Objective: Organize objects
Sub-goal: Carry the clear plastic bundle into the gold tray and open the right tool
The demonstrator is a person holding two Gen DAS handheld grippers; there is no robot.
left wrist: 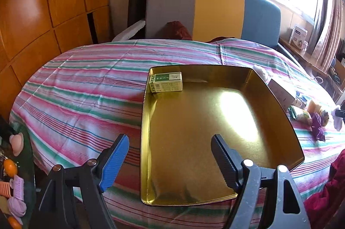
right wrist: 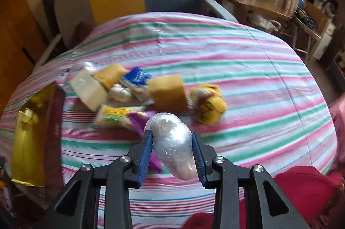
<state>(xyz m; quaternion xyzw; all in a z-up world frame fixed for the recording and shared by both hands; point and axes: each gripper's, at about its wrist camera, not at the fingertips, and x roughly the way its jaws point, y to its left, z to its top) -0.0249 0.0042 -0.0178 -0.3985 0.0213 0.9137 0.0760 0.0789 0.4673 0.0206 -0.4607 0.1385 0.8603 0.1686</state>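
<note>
So the right gripper (right wrist: 171,153) is clamped on a white bundle wrapped in clear plastic (right wrist: 172,142), blue pads pressing it from both sides, and the bundle sticks out past the fingertips, above the striped cloth (right wrist: 248,78). Just behind it sits the rest of the pile on the cloth: a purple wrapper (right wrist: 138,119) right by the left finger, a yellow-and-green printed packet (right wrist: 116,115), a tan sponge block (right wrist: 168,92), a crumpled yellow bag (right wrist: 208,105), a blue-and-white packet (right wrist: 135,76), a pale box (right wrist: 88,89) and a second yellowish block (right wrist: 110,75). That view is pretty blurred, so I can't read any labels. Off to the left edge you can see the gold tin tray (right wrist: 28,142) with its dark red outer side. The left gripper (left wrist: 170,140) is spread wide with nothing between its fingers, hanging over the near part of the same gold tin tray (left wrist: 146,121). Only one thing in the tray: a small green-and-white box (left wrist: 167,83) tucked into the far left corner, touching the wall. The rest of the tray floor is bare shiny metal.
</note>
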